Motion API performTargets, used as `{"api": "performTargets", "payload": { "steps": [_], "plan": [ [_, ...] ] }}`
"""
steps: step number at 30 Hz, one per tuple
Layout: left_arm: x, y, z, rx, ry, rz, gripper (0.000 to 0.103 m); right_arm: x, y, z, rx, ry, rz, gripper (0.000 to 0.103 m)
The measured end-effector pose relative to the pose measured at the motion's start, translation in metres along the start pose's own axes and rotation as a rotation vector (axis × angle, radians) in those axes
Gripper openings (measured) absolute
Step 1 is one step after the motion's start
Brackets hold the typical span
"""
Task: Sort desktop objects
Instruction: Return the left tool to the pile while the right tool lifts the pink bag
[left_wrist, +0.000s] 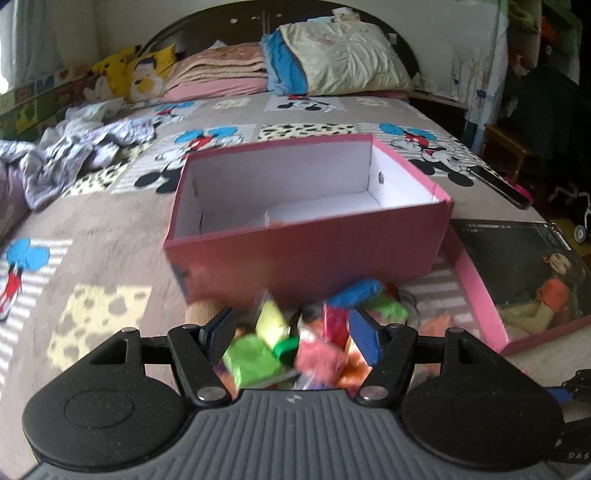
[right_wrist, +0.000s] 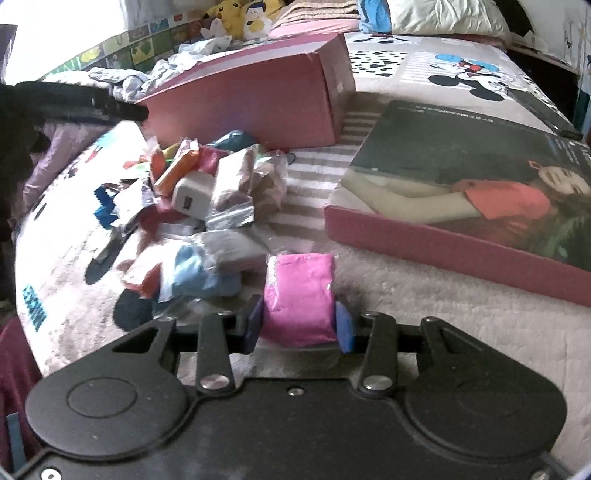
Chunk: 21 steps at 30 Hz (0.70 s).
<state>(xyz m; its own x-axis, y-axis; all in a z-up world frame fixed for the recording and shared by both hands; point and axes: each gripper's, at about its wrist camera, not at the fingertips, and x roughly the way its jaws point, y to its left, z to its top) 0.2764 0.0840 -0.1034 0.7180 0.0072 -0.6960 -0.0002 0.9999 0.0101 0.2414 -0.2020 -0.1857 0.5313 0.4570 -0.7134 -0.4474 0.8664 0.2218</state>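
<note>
A pink box (left_wrist: 310, 251) stands open on the bed, and I see no objects inside it; it also shows in the right wrist view (right_wrist: 251, 99). A pile of small packets (left_wrist: 295, 332) lies in front of it, blurred. My left gripper (left_wrist: 295, 332) is open above the pile, jaws wide, nothing held. In the right wrist view the pile (right_wrist: 207, 206) holds a white charger (right_wrist: 192, 197) and several wrapped packets. My right gripper (right_wrist: 299, 325) is shut on a pink packet (right_wrist: 299, 295) just above the bedspread.
The box's lid (right_wrist: 465, 199) lies printed side up to the right of the box, also seen in the left wrist view (left_wrist: 524, 284). Crumpled clothes (left_wrist: 74, 155) lie at far left, pillows (left_wrist: 332, 55) at the headboard. A dark flat object (left_wrist: 498, 184) lies near the bed's right edge.
</note>
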Motion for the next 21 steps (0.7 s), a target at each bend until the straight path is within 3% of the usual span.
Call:
{"api": "performTargets", "payload": {
  "steps": [6,13,21],
  "plan": [
    [-0.01,0.008,-0.039,-0.079,0.018,-0.036,0.067,-0.017,0.004,0.003,0.009,-0.036,0.03,0.04],
    [-0.022,-0.002,-0.084,-0.095,-0.001,-0.032,0.067,-0.04,0.012,0.018,-0.005,-0.092,0.062,0.039],
    [-0.024,-0.008,-0.113,-0.14,-0.032,-0.08,0.067,-0.055,0.024,0.046,-0.056,-0.149,0.081,0.039]
  ]
}}
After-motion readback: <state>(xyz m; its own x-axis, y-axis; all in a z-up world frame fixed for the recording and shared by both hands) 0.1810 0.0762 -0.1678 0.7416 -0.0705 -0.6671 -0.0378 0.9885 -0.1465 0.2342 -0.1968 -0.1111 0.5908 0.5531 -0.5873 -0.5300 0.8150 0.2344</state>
